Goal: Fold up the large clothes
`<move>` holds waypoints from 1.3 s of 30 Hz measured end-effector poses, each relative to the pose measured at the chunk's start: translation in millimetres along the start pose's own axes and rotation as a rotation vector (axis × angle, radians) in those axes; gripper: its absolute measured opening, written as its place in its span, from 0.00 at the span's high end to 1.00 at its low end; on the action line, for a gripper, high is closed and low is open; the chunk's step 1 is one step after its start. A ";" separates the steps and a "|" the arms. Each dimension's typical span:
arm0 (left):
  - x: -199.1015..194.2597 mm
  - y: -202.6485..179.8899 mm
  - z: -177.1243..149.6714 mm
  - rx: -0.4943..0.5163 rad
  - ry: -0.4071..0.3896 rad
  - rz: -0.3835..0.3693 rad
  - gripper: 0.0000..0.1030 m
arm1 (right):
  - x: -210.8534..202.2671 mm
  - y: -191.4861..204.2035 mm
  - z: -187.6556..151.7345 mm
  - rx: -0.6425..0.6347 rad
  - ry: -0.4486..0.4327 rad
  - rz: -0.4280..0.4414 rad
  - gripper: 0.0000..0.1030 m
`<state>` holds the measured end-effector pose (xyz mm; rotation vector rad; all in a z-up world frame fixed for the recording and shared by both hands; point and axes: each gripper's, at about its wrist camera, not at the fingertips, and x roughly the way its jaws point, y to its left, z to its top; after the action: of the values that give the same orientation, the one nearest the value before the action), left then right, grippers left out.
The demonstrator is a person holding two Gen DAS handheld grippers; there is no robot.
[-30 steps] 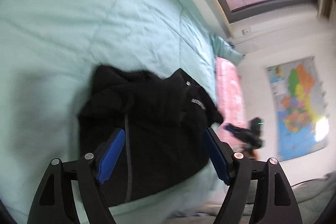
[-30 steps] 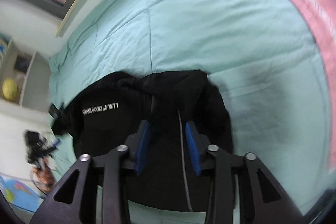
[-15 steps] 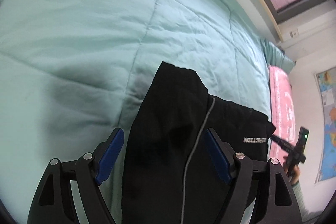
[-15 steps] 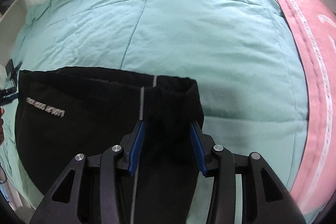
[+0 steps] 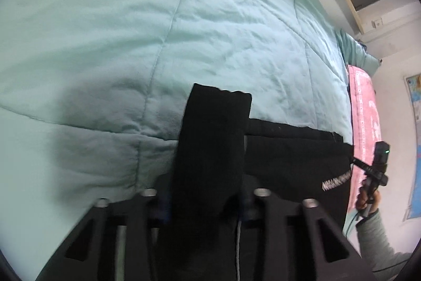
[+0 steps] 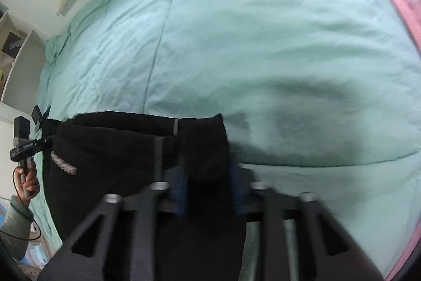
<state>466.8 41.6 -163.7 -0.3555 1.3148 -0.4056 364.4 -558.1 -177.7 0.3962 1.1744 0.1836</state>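
Left tool (image 5: pixel 205 202) clamped on black garment (image 5: pixel 210 149); garment spread over mint quilt (image 5: pixel 158 30).

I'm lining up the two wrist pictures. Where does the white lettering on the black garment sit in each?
Left wrist: white lettering at lower right, near the right gripper.
Right wrist: white lettering at lower left.
Shared landmark: pink blanket along the bed's edge.

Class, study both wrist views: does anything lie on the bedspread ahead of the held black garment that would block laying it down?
Nothing visible does. Both grippers clamp the black garment, and the green bedspread ahead shows only wrinkles.
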 end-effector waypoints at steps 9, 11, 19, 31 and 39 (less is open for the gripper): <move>-86.1 -32.9 -7.0 0.044 -0.207 -0.075 0.88 | -96.3 60.2 -4.5 -0.147 -0.227 -0.161 0.85; -57.4 -23.8 0.5 0.011 -0.147 -0.007 0.88 | -66.6 54.4 1.9 -0.124 -0.183 -0.190 0.85; 44.8 41.0 15.0 -0.239 0.035 -0.010 0.84 | 48.0 28.9 2.2 0.023 0.004 -0.260 0.78; -109.8 40.8 -26.0 -0.202 -0.140 0.084 0.51 | -106.0 93.5 -28.9 -0.019 -0.189 -0.156 0.49; -134.1 -74.0 -79.4 0.071 -0.156 -0.105 0.28 | -79.1 190.5 -86.9 -0.230 -0.078 -0.072 0.38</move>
<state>355.9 39.0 -31.6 -0.3896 1.1302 -0.5016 266.4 -392.8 -63.0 0.1569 1.0751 0.2355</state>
